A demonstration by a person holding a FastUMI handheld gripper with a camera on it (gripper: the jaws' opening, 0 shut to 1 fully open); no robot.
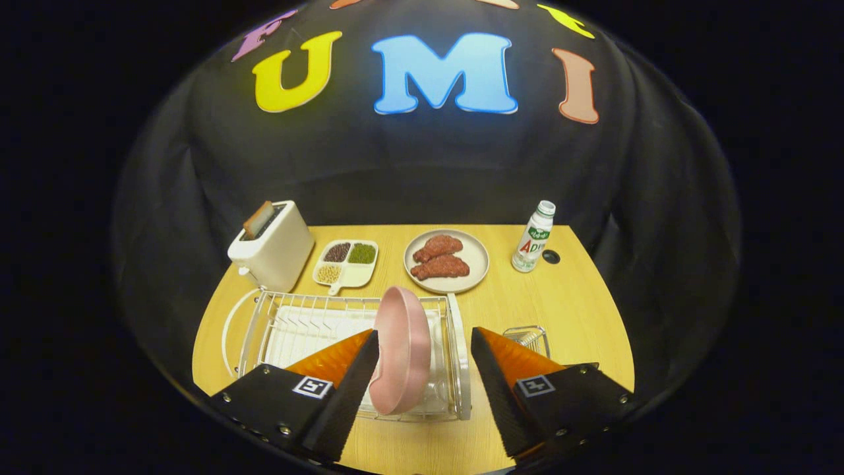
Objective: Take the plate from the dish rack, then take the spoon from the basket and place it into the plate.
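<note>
A pink plate (402,349) stands on its edge in the white wire dish rack (290,298) on the wooden table (580,310). My gripper (426,332) is open, its fingers reaching over the rack's near side. The plate sits between them, close against the left finger (359,369), with a wide gap to the right finger (491,369). Whether the left finger touches the plate I cannot tell. A small wire basket (527,336) stands just right of the rack, partly hidden behind the right finger; I cannot make out what it holds.
Beyond the rack stand a white toaster (273,247) with a slice of toast in it, a divided dish of grains (346,264), a beige plate (479,264) with two pieces of meat, and a small bottle (533,237). A dark round spot (551,256) lies beside the bottle.
</note>
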